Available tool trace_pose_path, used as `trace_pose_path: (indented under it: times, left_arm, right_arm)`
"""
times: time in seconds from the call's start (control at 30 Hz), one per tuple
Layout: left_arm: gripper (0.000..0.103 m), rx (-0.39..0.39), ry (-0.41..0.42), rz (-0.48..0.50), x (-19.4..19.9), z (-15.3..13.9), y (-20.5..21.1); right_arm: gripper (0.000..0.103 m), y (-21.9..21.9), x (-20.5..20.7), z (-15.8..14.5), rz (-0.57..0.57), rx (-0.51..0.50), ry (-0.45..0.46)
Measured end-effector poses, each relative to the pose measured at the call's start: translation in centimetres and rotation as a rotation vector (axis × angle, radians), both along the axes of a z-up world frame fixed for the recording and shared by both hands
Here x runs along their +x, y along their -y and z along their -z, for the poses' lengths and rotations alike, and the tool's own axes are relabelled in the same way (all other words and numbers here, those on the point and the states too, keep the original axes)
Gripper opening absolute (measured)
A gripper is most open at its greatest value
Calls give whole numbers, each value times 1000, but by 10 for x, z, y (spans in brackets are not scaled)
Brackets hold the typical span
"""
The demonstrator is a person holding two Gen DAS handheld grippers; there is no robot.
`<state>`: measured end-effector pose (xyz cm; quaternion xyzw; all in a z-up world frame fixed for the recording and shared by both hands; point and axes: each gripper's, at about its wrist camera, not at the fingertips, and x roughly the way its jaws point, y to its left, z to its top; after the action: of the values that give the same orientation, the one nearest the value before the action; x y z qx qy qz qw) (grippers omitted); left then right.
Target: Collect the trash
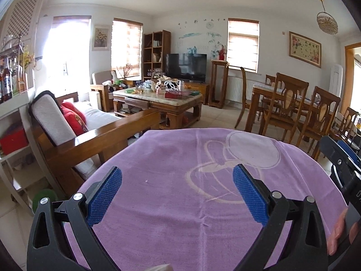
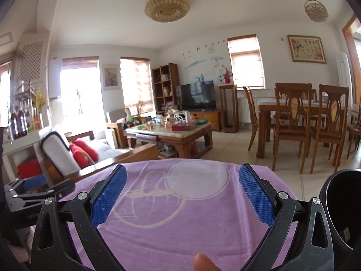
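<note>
My left gripper point(image 1: 178, 194) is open and empty, its blue pads point(image 1: 105, 194) spread wide above a purple cloth point(image 1: 180, 158) that covers a round surface. My right gripper point(image 2: 182, 196) is open and empty over the same cloth point(image 2: 180, 221). A black bin point(image 2: 343, 205) stands at the right edge of the right wrist view, close beside my right gripper. No trash shows on the cloth. The right gripper's body point(image 1: 343, 164) shows at the right of the left wrist view. The left gripper's body point(image 2: 33, 192) shows at the left of the right wrist view.
A wooden sofa point(image 1: 90, 131) with red cushions stands to the left. A cluttered coffee table point(image 1: 158, 99) stands beyond the cloth. A dining table with chairs point(image 1: 293, 108) stands to the right. White shelves point(image 1: 13, 117) stand at far left. Tiled floor lies between them.
</note>
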<state>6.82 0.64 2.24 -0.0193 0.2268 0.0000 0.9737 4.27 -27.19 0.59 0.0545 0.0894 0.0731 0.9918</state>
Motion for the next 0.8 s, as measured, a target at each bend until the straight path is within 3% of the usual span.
trace_pose_path:
  times: [0.2,0.3,0.57,0.8]
  left_arm:
    - [98,1,-6,5,8,-1,-1]
    - [98,39,-22,-32,7,2,4]
    - [98,111,70,-16,-14,-6,16]
    - [98,82,63,-24,-11,-8,11]
  right_arm:
    - [98,10,-6,0,13,33,16]
    - [98,15,-7,1,1,48,16]
    - [98,25,-20,-5,23,69,65]
    - [98,33,-8,0,3,115,-29]
